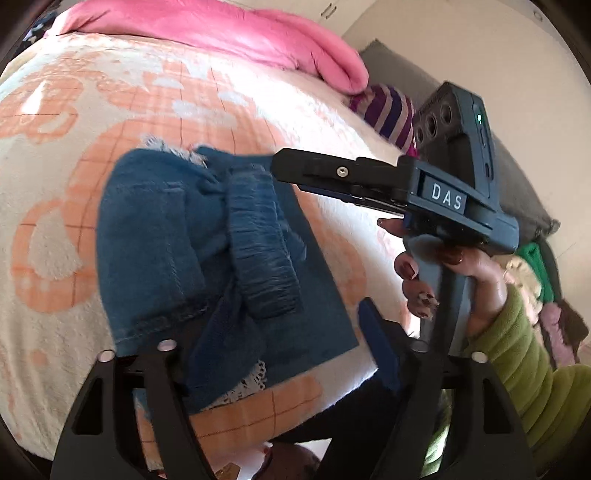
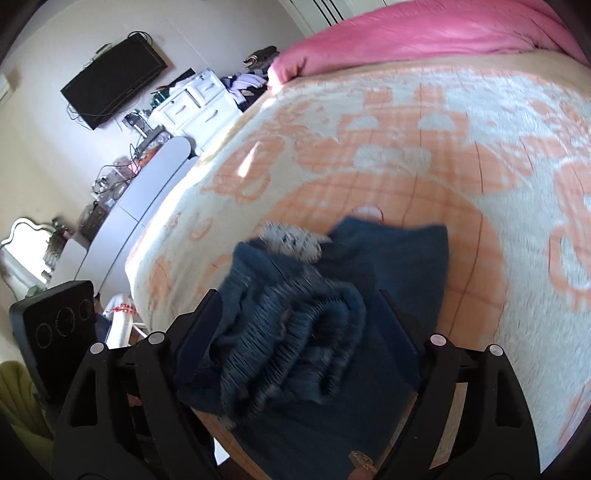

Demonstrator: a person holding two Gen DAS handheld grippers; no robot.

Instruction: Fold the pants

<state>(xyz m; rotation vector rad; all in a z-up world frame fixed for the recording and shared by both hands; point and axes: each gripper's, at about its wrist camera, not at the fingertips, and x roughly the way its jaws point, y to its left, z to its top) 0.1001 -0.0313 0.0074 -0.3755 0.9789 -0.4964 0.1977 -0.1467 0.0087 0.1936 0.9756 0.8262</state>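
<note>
- Pants [image 1: 192,254], blue denim, are seen folded into a compact bundle on the peach-patterned blanket [image 1: 74,122] near the bed's edge; little beyond tidying is judged left.
- Left gripper [image 1: 269,354] is held open over the bundle, nothing gripped.
- Right gripper [image 2: 299,332] is spread wide around the elastic waistband [image 2: 291,332], pads apparently not pressing.

folded pants [image 1: 192,254] on the bed blanket [image 1: 74,122], duvet [image 1: 229,33] heaped behind
</note>
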